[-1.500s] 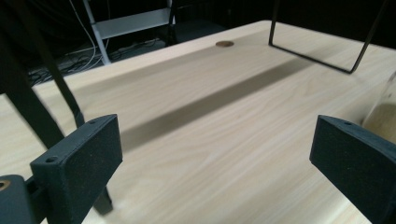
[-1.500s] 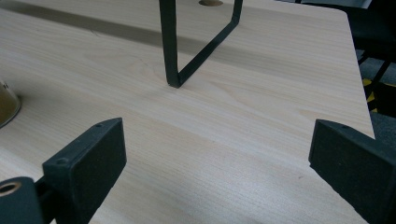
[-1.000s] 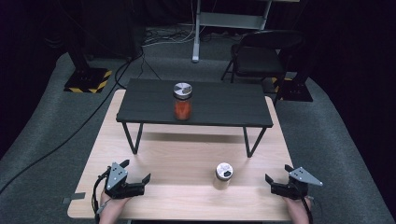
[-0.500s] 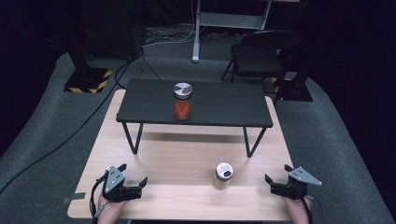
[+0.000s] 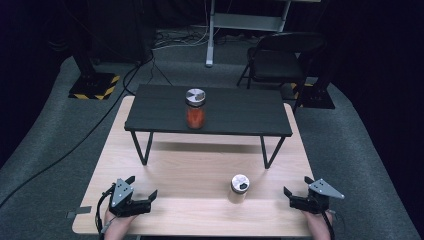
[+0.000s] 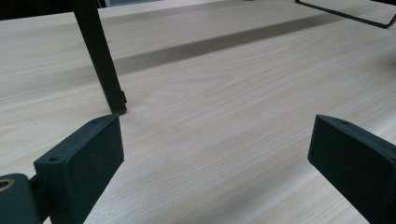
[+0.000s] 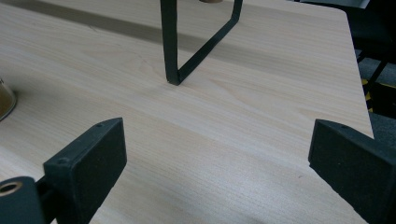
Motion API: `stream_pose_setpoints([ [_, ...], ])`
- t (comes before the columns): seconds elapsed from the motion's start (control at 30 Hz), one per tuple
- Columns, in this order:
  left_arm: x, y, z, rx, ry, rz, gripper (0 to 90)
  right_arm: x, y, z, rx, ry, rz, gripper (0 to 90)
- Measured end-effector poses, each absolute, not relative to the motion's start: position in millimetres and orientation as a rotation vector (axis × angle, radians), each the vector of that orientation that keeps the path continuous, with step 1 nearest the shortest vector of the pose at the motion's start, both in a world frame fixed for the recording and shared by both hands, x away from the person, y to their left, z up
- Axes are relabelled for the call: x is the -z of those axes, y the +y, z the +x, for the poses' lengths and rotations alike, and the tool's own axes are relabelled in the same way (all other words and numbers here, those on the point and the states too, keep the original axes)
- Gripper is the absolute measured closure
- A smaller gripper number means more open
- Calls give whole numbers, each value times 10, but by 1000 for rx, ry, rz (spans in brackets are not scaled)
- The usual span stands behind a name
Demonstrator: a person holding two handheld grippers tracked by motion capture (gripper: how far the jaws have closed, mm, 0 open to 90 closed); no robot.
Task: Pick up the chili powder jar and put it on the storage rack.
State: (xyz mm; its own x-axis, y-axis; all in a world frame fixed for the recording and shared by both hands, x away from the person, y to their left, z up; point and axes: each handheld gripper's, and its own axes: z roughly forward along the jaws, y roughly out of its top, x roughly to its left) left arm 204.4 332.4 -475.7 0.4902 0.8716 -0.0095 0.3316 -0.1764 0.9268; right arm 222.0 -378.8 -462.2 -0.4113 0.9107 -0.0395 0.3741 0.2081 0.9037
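Pale wooden table: nothing has moved; both grippers, left and right, rest released at its near edge, small jar untouched between them.

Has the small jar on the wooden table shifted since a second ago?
No. The small jar stands at the same spot, just in front of the black shelf's right leg, as before; neither gripper touches it.

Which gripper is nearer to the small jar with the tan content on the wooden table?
Right. The right gripper sits just to the right of the small jar; the left gripper is farther off, to the jar's left.
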Motion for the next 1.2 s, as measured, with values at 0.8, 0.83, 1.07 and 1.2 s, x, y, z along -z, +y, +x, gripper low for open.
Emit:
stream_pose_setpoints([
  [0.8, 4732, 3281, 2052, -689, 1021, 1768, 39, 4619, -3785, 2222, -1165, 1899, 1187, 37],
  [0.83, 4732, 3282, 2052, -689, 1021, 1768, 39, 4620, -3786, 2222, -1166, 1898, 1188, 37],
  [1.07, 4732, 3281, 2052, -689, 1024, 1767, 39, 4619, -3784, 2221, -1164, 1898, 1186, 37],
  [1.2, 4732, 3280, 2051, -690, 1025, 1766, 39, 4620, -3785, 2222, -1165, 1898, 1187, 37],
])
